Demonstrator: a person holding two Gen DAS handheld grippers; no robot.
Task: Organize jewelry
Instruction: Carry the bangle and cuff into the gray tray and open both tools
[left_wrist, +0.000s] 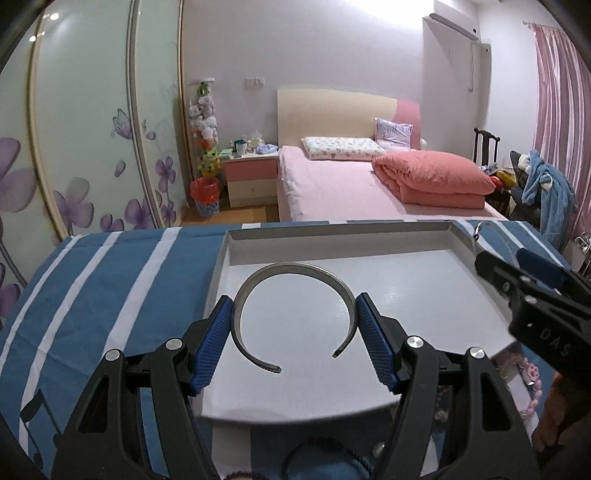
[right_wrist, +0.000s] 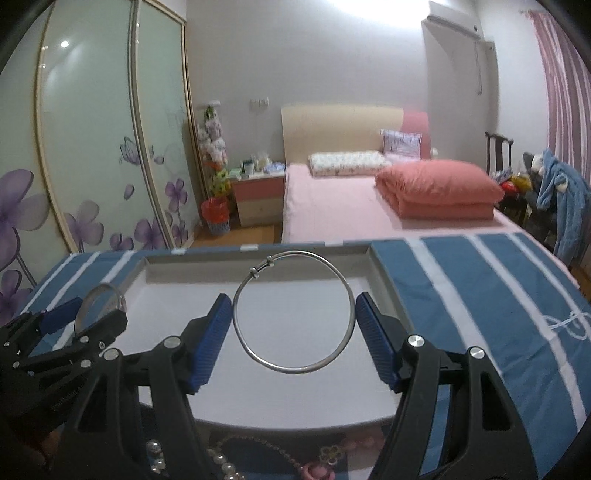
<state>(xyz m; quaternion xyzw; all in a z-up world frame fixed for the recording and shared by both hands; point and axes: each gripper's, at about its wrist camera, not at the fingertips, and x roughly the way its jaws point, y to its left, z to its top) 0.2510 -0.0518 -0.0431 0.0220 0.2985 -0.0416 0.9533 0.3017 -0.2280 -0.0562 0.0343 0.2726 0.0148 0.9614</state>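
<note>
My left gripper (left_wrist: 294, 308) is shut on a flat silver open cuff bangle (left_wrist: 291, 275), held by its two sides over the white tray (left_wrist: 338, 240). My right gripper (right_wrist: 293, 308) is shut on a thin round silver bangle (right_wrist: 334, 352) with a sliding clasp, held over the same tray (right_wrist: 376, 271). Each gripper shows in the other's view: the right one (left_wrist: 517, 273) at the tray's right side, the left one with the cuff (right_wrist: 98, 314) at its left side. Pearl and pink bead jewelry (right_wrist: 225, 465) lies on the cloth in front of the tray.
The tray rests on a blue and white striped cloth (left_wrist: 110, 280) over the table. Pink bead jewelry (left_wrist: 532, 384) lies at the tray's near right corner. Behind the table stand a pink bed (left_wrist: 351, 184), a wardrobe with mirrored floral doors (left_wrist: 92, 147) and a nightstand (left_wrist: 251, 177).
</note>
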